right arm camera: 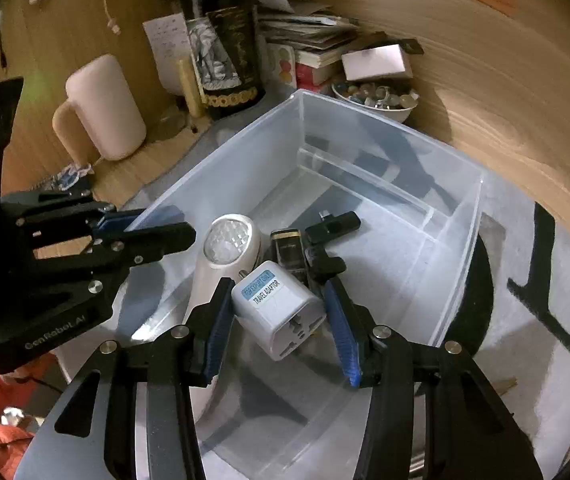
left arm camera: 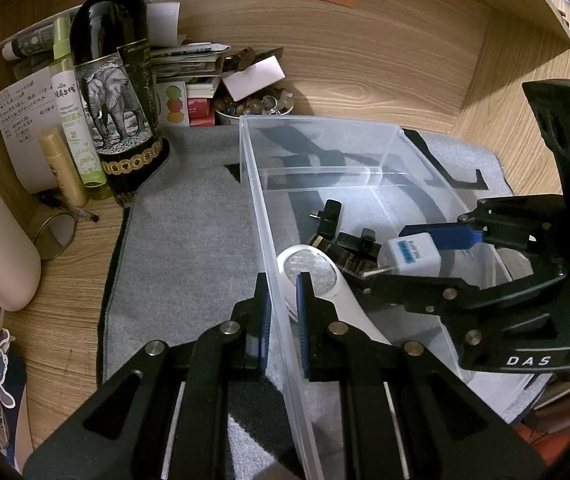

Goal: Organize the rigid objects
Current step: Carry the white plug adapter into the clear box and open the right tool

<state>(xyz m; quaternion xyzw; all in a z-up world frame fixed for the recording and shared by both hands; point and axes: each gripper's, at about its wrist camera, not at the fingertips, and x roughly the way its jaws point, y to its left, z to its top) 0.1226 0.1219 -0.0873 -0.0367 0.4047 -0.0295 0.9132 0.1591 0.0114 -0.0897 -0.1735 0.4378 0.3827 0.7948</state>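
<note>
A clear plastic bin (left arm camera: pixel 317 128) (right arm camera: pixel 385 128) stands on a grey mat. Inside lie a white flashlight (left arm camera: pixel 311 270) (right arm camera: pixel 227 246), a small black-and-gold box (right arm camera: pixel 289 252), a black USB adapter (left arm camera: pixel 329 216) (right arm camera: pixel 335 224) and a white travel adaptor (right arm camera: pixel 281 312) (left arm camera: pixel 409 258). My left gripper (left arm camera: pixel 283 292) (right arm camera: pixel 153 226) is shut on the bin's left wall. My right gripper (right arm camera: pixel 279 296) (left arm camera: pixel 389 258) is inside the bin, its jaws on either side of the travel adaptor; the right pad stands a little off it.
A wine bottle (left arm camera: pixel 113 80) with an elephant label, a spray bottle (left arm camera: pixel 73 112), a yellow tube (left arm camera: pixel 63 164), papers, books and a bowl of stones (left arm camera: pixel 253 104) crowd the back left. A pink jug (right arm camera: pixel 105 108) stands at the left. Wooden walls enclose the desk.
</note>
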